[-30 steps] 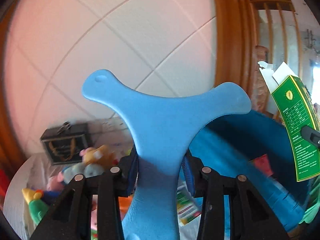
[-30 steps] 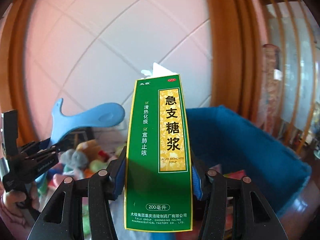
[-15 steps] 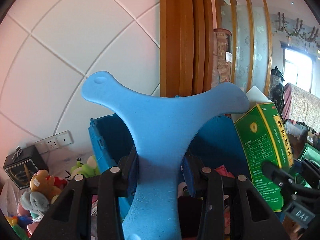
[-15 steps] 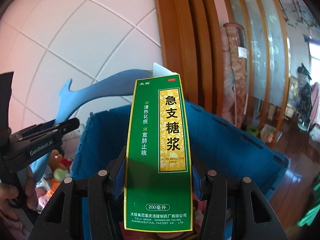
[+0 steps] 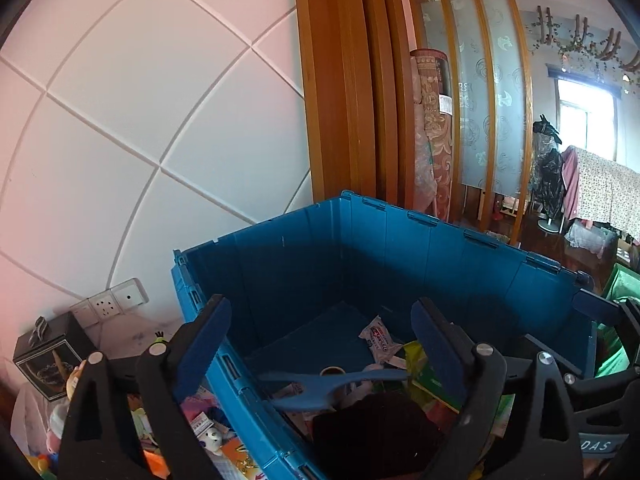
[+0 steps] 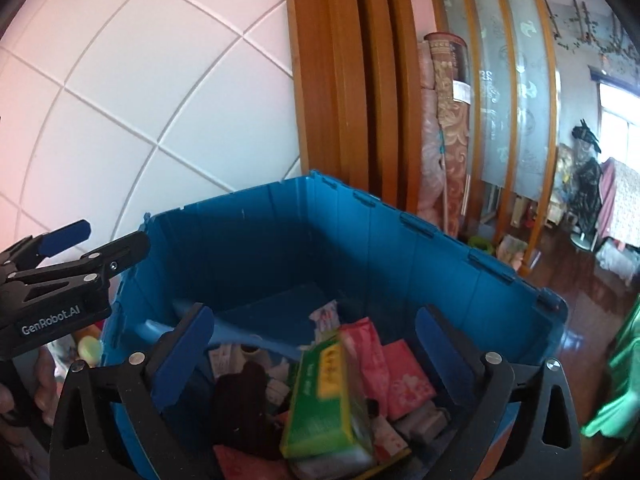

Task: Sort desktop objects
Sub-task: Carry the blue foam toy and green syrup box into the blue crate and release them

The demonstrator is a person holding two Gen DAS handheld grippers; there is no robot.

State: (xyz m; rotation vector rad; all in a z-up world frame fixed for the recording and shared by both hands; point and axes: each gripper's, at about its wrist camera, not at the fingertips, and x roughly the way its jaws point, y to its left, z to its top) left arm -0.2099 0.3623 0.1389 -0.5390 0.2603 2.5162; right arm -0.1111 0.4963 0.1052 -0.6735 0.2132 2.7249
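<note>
Drop step done — both hand-held grippers, left (image 5: 320,344) and right (image 6: 316,344), have just sprung wide, empty, over the blue plastic crate (image 5: 360,248); green medicine carton (image 6: 324,396) inside — next, fetch another desk item

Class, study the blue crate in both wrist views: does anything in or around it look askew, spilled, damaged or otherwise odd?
Nothing looks damaged or spilled. The green medicine box lies tilted and blurred atop the heap in the blue crate, and the blue three-armed plastic piece lies flat among the packets.

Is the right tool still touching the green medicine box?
Apart. The right wrist view shows the right tool open, its jaws just opened, and the green medicine box lying in the blue crate.
</note>
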